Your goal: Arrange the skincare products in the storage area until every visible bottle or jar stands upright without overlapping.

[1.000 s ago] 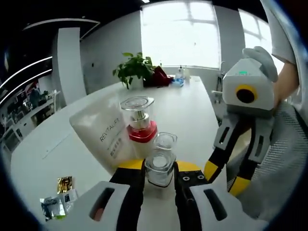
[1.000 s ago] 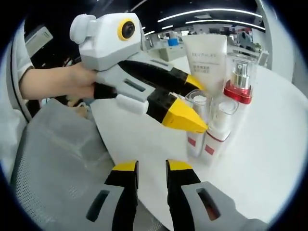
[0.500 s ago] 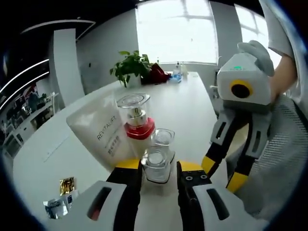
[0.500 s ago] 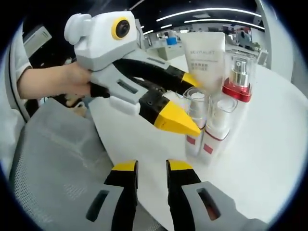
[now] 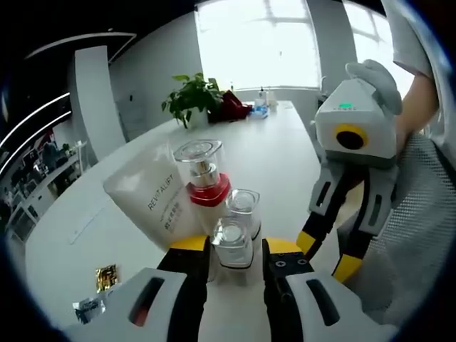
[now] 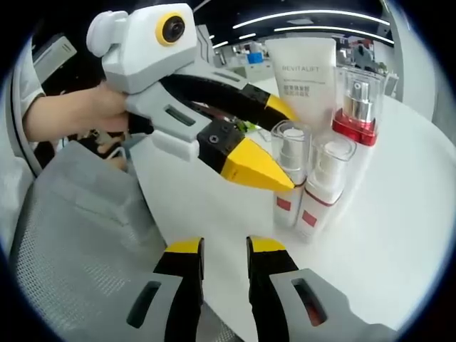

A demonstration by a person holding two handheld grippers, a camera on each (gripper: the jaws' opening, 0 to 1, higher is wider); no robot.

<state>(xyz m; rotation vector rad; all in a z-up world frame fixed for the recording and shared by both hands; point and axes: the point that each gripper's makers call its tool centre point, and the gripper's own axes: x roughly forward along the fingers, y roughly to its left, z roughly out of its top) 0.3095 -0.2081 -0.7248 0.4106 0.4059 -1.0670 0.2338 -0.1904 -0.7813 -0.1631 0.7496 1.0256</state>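
On my table (image 5: pixel 285 153), two spray bottles (image 5: pixel 234 242) stand nearest. The pump bottle (image 5: pixel 202 178) is behind them, the tube (image 5: pixel 158 201) left of it. A plant (image 5: pixel 191 100) sits far back.

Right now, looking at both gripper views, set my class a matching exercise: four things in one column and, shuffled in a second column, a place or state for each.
Things:
1. white tube
2. red-collared pump bottle
3. nearest small spray bottle
4. right gripper

Places or states:
A. between the left gripper's yellow-tipped jaws
B. printed with grey lettering
C. holds nothing, over the table edge
D. under a clear cap, beside the tube

Pairs: 1-B, 2-D, 3-A, 4-C
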